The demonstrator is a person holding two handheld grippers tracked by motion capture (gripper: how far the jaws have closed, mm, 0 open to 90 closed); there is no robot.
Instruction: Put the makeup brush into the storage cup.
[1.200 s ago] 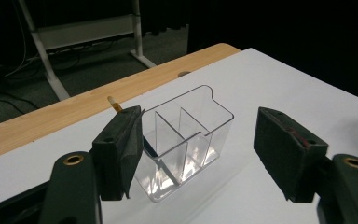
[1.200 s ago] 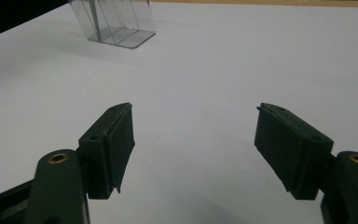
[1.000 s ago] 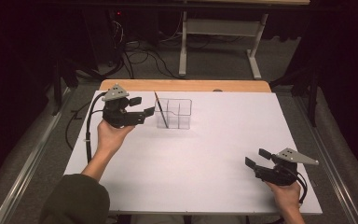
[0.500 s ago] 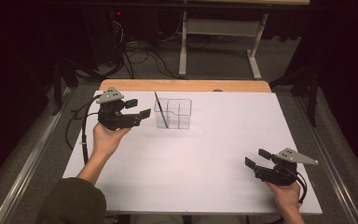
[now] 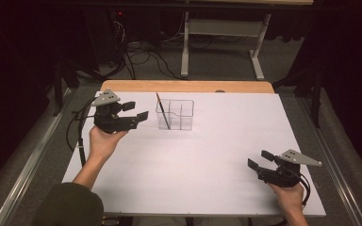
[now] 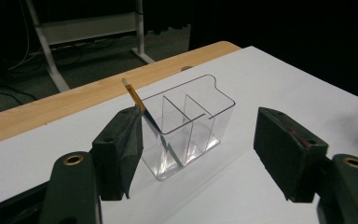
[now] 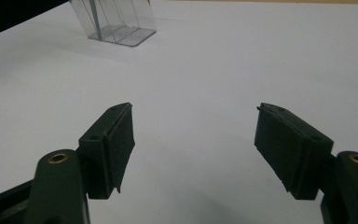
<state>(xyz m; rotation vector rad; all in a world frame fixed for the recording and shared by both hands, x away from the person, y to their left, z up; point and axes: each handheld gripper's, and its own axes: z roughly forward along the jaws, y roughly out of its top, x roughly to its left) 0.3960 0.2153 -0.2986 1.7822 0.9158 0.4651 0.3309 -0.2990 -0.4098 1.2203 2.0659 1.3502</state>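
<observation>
1. High view: left claw (image 5: pixel 136 110) held above the white counter (image 5: pixel 207 155), jaws spread, empty, just left of a clear divided organizer (image 5: pixel 175 114). A brush (image 5: pixel 163 111) leans in its left compartment. Right claw (image 5: pixel 260 160) near the counter's front right corner, jaws apart, empty.
2. Left gripper view: organizer (image 6: pixel 186 126) between the wide-open jaws, untouched; brush (image 6: pixel 137 100) tilted.
3. Right gripper view: jaws wide, nothing between; organizer (image 7: pixel 116 21) well apart.

Pencil (image 5: pixel 162 110) in organizer's (image 5: pixel 181 114) left compartment; left claw (image 5: pixel 135 111) just beside, right claw (image 5: pixel 260 159) well apart.
</observation>
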